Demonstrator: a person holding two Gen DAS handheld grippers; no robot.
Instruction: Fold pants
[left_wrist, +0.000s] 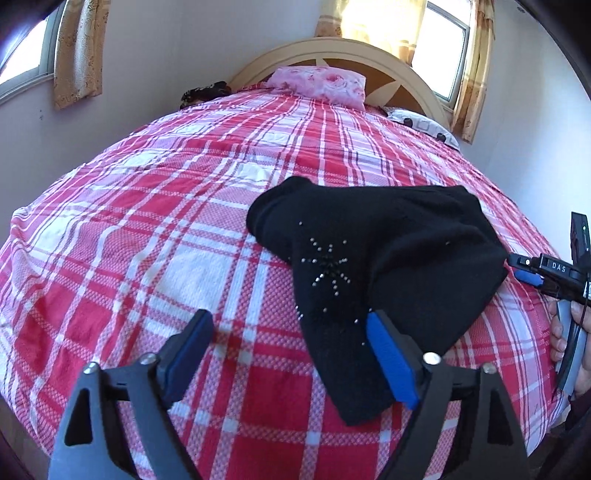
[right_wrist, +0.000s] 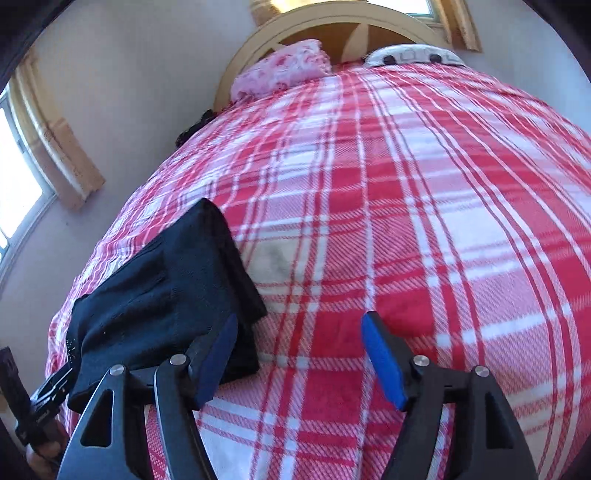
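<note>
Black pants (left_wrist: 388, 254) with small silver studs lie folded in a bundle on the red and white plaid bedspread (left_wrist: 147, 229), near the bed's front edge. My left gripper (left_wrist: 286, 321) stands open just in front of them; its right blue pad (left_wrist: 388, 350) lies over the pants' near corner, and only bedspread shows between the fingers. In the right wrist view the pants (right_wrist: 166, 288) sit at the lower left. My right gripper (right_wrist: 299, 332) is open over bare bedspread, its left pad (right_wrist: 218, 362) at the bundle's edge. The right gripper (left_wrist: 546, 273) also shows at the left view's right edge.
A pink floral pillow (left_wrist: 321, 83) and a white patterned pillow (left_wrist: 424, 123) lie by the curved wooden headboard (left_wrist: 406, 74). A dark item (left_wrist: 205, 92) rests at the far left corner of the bed. Curtained windows (left_wrist: 439, 44) flank the bed. A hand (left_wrist: 569, 339) holds the right gripper.
</note>
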